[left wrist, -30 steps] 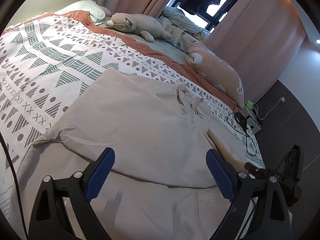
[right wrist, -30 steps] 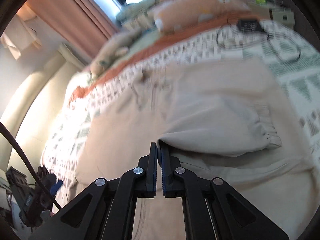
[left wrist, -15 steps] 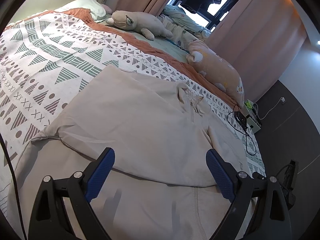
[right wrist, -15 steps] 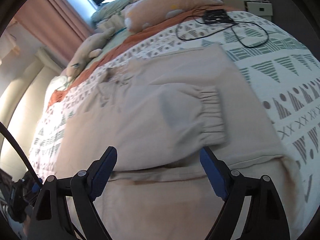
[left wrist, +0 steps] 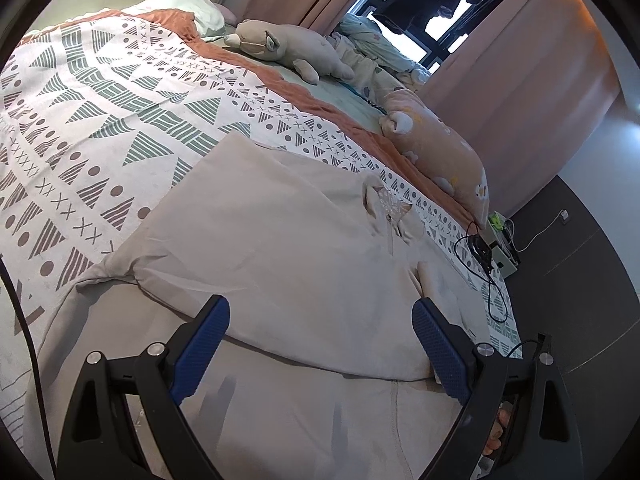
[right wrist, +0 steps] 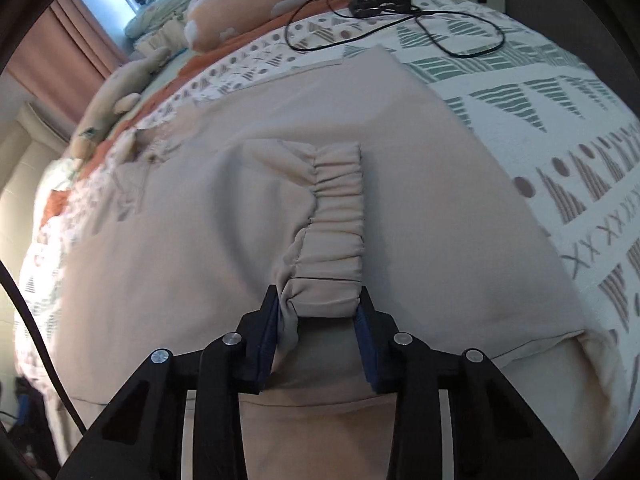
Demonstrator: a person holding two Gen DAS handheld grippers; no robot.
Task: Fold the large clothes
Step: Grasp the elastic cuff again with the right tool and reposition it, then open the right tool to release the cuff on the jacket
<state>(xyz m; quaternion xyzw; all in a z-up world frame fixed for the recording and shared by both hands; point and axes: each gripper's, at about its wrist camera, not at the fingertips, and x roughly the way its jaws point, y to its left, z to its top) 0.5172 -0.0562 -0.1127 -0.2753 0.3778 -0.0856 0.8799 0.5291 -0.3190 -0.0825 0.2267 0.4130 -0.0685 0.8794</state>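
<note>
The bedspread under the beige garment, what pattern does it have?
The white bedspread has green and brown triangles, dots and crosses, with an orange border; clearest in the left wrist view.

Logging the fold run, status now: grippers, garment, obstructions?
Left gripper open, empty. Right gripper closing around sleeve cuff. Beige jacket flat on bed, sleeve folded across. Black cable beyond it, clear.

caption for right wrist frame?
Right gripper closing around the elastic sleeve cuff of a beige garment on a patterned bedspread.

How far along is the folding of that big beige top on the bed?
About midway, I'd judge. Done: the beige top lies flat and one sleeve is folded across its body. In hand: the right gripper straddles that sleeve's elastic cuff. The left gripper hovers open. Left: probably folding the body over.
</note>
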